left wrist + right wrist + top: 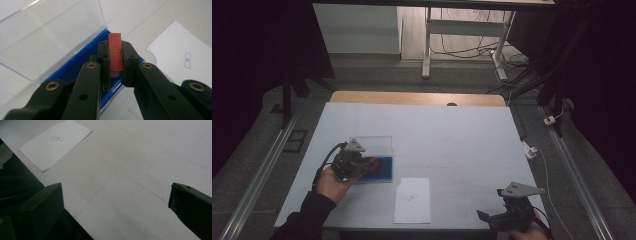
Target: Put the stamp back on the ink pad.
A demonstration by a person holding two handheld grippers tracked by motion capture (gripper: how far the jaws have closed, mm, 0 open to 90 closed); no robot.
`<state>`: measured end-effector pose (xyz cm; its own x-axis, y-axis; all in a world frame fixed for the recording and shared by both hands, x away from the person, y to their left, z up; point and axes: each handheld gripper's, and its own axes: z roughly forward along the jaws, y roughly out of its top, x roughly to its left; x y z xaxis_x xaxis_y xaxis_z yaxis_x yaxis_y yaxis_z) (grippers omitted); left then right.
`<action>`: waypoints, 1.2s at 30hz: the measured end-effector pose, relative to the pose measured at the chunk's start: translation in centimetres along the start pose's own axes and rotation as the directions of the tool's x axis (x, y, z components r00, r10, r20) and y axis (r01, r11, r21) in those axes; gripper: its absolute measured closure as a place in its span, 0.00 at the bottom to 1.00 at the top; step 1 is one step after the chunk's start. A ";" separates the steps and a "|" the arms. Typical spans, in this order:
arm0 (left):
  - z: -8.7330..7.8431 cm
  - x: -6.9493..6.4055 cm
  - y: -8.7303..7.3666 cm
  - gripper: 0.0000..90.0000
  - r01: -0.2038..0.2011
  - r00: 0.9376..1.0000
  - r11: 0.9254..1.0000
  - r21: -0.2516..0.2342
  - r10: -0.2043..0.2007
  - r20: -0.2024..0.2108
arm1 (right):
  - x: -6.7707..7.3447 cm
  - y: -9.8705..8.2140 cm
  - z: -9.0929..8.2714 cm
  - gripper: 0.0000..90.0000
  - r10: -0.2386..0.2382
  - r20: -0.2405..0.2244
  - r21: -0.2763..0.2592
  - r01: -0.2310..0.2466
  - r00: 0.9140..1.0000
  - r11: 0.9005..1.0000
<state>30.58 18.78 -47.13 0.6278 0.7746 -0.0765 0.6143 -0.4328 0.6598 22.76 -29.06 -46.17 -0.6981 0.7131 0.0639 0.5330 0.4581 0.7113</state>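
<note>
Above the blue case [75, 65] with its clear lid [50, 32] raised, the left gripper [115, 62] is clenched on a thin red card [115, 51], upright between its jaws. Right of the case lies a paper sheet [412, 200]; farther right, the right gripper [499, 212] hangs with jaws spread.

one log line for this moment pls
left gripper shut on red chip above open blue case | right gripper open, idle over table | paper sheet between

Black tool [115, 67] with brass screws; dark sleeve [307, 215].
</note>
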 end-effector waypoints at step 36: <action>2.7 1.5 -0.5 0.88 0.026 0.999 0.991 0.130 -0.022 -0.034 | 0.0 0.0 0.0 0.00 -0.004 0.001 0.000 0.004 1.000 1.000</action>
<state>32.53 18.92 -49.55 0.5973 0.7993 -0.0654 0.6877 -0.4685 0.5546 22.72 -29.08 -46.20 -0.7001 0.7116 0.0601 0.5302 0.4615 0.7113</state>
